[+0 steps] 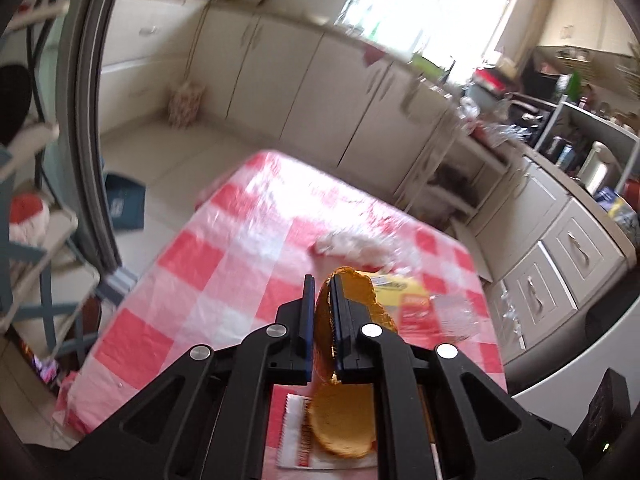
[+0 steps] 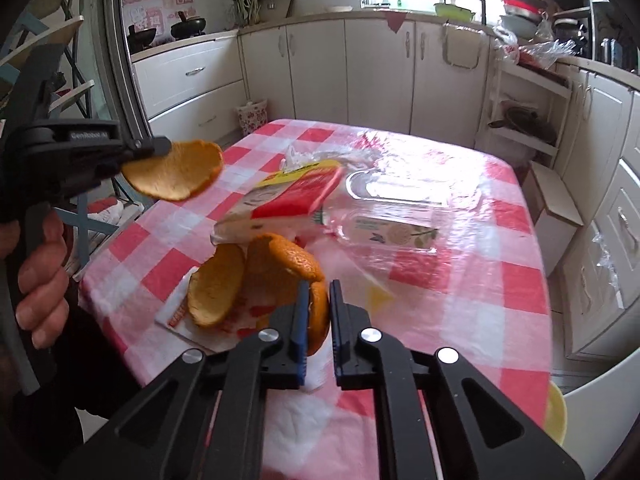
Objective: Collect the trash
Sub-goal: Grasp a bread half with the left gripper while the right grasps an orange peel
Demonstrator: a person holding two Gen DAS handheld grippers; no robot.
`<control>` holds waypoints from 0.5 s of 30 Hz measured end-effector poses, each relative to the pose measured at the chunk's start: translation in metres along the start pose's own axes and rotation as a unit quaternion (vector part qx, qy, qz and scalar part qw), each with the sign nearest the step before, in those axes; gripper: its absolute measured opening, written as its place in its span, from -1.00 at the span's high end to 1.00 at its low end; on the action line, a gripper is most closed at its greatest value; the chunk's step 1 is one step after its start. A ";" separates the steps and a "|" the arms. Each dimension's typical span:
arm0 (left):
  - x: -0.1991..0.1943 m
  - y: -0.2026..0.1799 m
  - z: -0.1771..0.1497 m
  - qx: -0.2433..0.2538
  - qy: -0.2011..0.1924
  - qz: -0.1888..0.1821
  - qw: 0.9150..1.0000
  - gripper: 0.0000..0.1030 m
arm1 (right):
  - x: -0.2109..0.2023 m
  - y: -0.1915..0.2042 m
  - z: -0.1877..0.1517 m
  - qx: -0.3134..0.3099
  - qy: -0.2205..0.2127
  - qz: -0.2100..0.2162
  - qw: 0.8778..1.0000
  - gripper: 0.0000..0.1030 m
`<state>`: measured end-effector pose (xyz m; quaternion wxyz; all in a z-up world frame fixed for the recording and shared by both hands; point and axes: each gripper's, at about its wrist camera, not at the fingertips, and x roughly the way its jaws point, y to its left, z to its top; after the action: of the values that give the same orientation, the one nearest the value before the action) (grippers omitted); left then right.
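Peel piece [image 2: 176, 176] in left gripper [image 2: 160, 148], above table's [image 2: 460, 300] left edge. 2nd peel [image 2: 280, 268] in right gripper [image 2: 318, 304], on wrapper [image 2: 176, 316] at near-left. Carton [image 2: 288, 196] behind peel; plastic tray [image 2: 396, 188] right of carton.

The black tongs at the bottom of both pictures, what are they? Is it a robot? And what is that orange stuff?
No robot: a person's hand holds each tool, and each carries a camera looking along its fingers. One picture comes from the left tongs, the other from the right tongs. Each pair pinches a piece of orange peel: the left peel is lifted, the right peel is low over the checked tablecloth. Nearby lie another peel, a red-and-yellow packet, clear plastic wrapping and a paper wrapper.
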<state>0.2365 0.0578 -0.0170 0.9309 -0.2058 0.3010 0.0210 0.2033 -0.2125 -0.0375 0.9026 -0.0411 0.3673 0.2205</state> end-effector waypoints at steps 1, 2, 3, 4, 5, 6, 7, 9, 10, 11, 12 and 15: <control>-0.004 -0.003 0.000 0.007 -0.005 -0.003 1.000 0.87 | -0.005 -0.002 -0.001 0.002 -0.003 -0.003 1.000 0.82; -0.007 -0.009 -0.002 0.016 -0.010 -0.005 1.000 0.87 | -0.009 -0.004 -0.002 0.002 -0.006 -0.006 1.000 0.82; -0.010 -0.014 -0.004 0.025 -0.013 -0.008 1.000 0.87 | -0.013 -0.006 -0.003 0.003 -0.009 -0.010 1.000 0.82; -0.012 -0.022 -0.008 0.038 -0.014 -0.011 0.999 0.87 | -0.017 -0.007 -0.004 0.004 -0.011 -0.013 1.000 0.82; -0.014 -0.024 -0.010 0.045 -0.015 -0.012 0.999 0.87 | -0.020 -0.008 -0.006 0.005 -0.012 -0.015 1.000 0.82; -0.015 -0.029 -0.013 0.053 -0.015 -0.013 0.998 0.87 | -0.023 -0.008 -0.007 0.005 -0.013 -0.017 1.000 0.82; -0.017 -0.034 -0.017 0.061 -0.013 -0.015 0.998 0.87 | -0.026 -0.009 -0.010 0.006 -0.014 -0.020 1.000 0.82; -0.019 -0.039 -0.022 0.066 -0.007 -0.021 0.998 0.87 | -0.030 -0.010 -0.015 0.006 -0.011 -0.023 1.000 0.83; -0.020 -0.042 -0.026 0.069 -0.003 -0.023 0.997 0.87 | -0.030 -0.009 -0.017 0.005 -0.008 -0.025 1.000 0.83; -0.021 -0.044 -0.029 0.072 0.000 -0.024 0.997 0.87 | -0.030 -0.009 -0.020 0.002 -0.002 -0.025 1.000 0.83; -0.020 -0.045 -0.032 0.075 0.002 -0.023 0.997 0.87 | -0.029 -0.009 -0.023 -0.002 0.005 -0.024 1.000 0.83; -0.018 -0.049 -0.037 0.086 0.007 -0.022 0.996 0.87 | -0.024 -0.013 -0.034 -0.005 0.026 -0.031 0.999 0.71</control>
<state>0.2095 0.0001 -0.0159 0.9432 -0.1316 0.3038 -0.0266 0.1720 -0.2409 -0.0474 0.8989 -0.0631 0.3881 0.1933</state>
